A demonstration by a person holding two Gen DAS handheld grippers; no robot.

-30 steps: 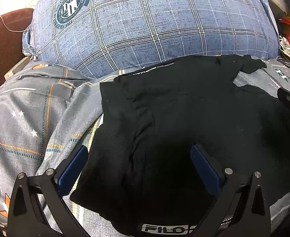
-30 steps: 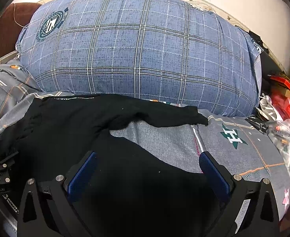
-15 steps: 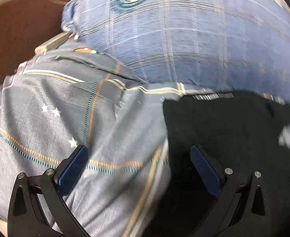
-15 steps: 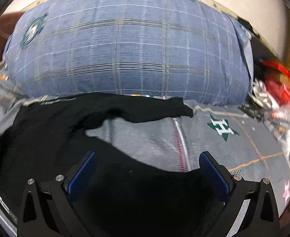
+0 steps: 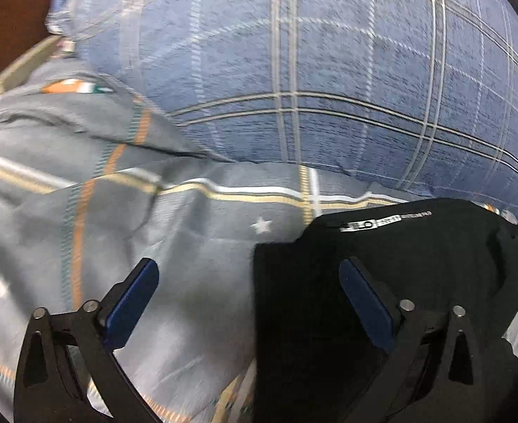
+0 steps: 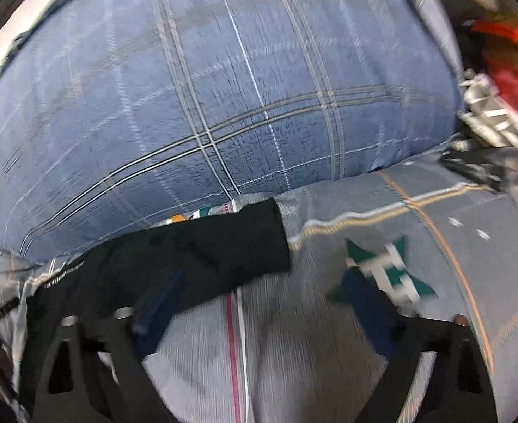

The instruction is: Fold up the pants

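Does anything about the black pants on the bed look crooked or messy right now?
Yes. One leg of the black fabric pants sticks out alone across the grey patterned bedsheet toward the blue plaid pillow, apart from the rest, so they lie uneven.

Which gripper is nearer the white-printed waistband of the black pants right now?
Left. The left gripper straddles the pants' edge just below the waistband. The right gripper sits by the leg end, with the waistband far off to its left.

both wrist views look low and close across the bedsheet [image 5: 195, 303] toward the shared plaid pillow [image 6: 223, 88].
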